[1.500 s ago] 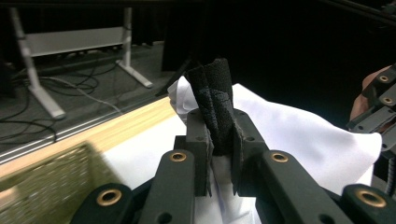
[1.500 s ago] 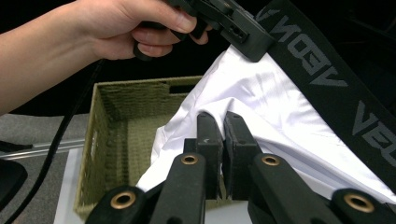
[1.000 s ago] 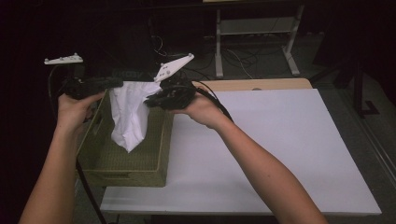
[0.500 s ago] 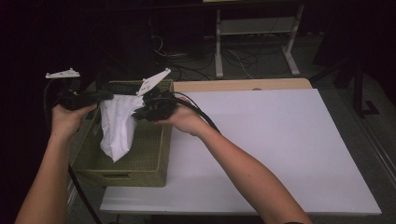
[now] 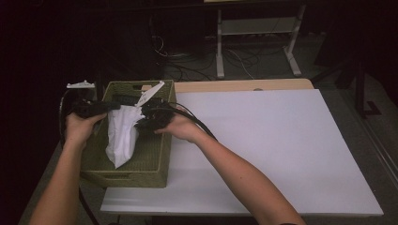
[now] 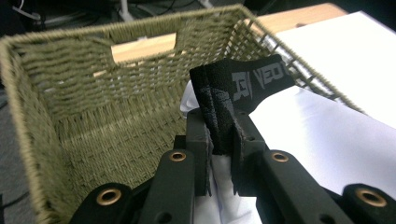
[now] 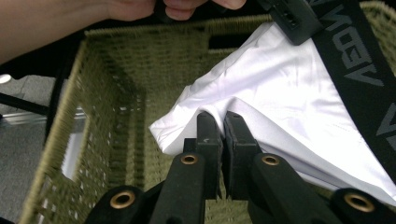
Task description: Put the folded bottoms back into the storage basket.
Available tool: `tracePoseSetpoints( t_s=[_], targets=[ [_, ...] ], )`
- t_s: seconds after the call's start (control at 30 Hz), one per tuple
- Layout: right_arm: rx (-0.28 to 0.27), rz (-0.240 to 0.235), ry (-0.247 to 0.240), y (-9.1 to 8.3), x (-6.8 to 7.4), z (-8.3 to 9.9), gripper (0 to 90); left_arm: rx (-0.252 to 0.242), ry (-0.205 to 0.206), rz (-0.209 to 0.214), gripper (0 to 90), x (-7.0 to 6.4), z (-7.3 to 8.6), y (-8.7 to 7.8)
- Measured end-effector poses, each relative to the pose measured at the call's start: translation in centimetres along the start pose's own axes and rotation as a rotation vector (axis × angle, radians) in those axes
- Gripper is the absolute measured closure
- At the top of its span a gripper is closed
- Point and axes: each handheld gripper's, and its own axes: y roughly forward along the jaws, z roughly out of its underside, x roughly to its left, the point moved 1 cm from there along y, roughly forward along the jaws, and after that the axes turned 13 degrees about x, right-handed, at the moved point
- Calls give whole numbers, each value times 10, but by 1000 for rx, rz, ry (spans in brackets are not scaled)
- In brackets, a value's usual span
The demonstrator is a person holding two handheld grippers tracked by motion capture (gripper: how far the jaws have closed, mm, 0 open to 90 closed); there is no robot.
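- Since the earlier frames, both grippers have sunk and the garment (image 5: 121, 136) hangs deeper in the basket (image 5: 155, 161).
- Left gripper (image 5: 109, 106) clamps its black waistband (image 6: 243, 84); right gripper (image 5: 143, 112) pinches the white cloth.
- The garment is white, creased, with grey lettering on the band.

Smooth white cloth garment (image 5: 120, 138), rough woven olive wicker basket (image 5: 151, 161), matt black plastic tongs (image 6: 219, 140).
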Motion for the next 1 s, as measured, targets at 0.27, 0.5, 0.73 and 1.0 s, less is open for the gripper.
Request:
tracePoseSetpoints(
  t_s=[0.27,0.5,0.73,1.0],
  targets=[
    [57,3,22,8,-7,17,848,57,-3,-35,786,-2,-1,27],
    [60,-29,39,0,-10,32,731,140,29,-31,783,-10,-4,52],
    [2,-37,85,-14,-14,36,552,167,36,-110,781,-7,-15,57],
    [-38,-13,116,-26,-15,39,433,179,22,-161,765,5,-23,68]
  ],
)
